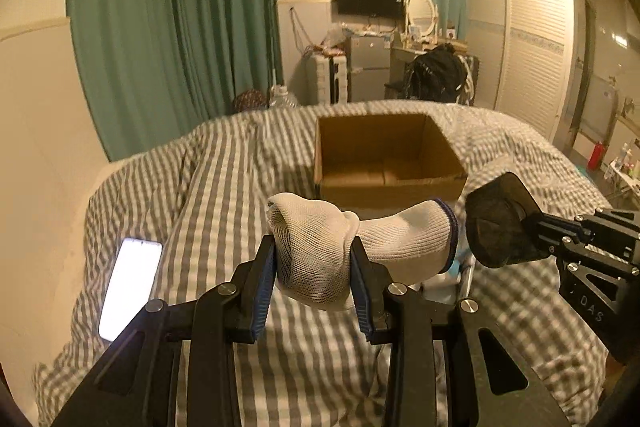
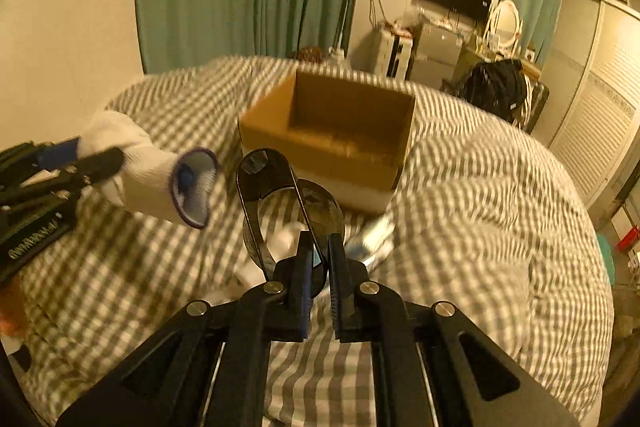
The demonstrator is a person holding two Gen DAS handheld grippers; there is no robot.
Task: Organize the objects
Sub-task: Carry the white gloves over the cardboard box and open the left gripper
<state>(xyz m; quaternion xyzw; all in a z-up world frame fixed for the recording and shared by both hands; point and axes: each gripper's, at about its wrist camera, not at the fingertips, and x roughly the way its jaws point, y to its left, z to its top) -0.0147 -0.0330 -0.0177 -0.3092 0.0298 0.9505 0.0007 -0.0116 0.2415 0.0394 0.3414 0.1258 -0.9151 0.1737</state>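
Above the checked bed (image 1: 224,187), the left tool (image 1: 314,259) grips a white glove (image 1: 320,251), held up just short of the open box (image 1: 384,155). Beside it, the right tool (image 2: 318,251) is clamped on black sunglasses (image 2: 280,195). A lit phone (image 1: 130,287) lies on the bed

A home bedroom: bed (image 1: 280,163), wardrobe (image 1: 532,39), curtains (image 1: 172,19).

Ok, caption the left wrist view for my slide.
Left gripper clamps a white glove before an open cardboard box.
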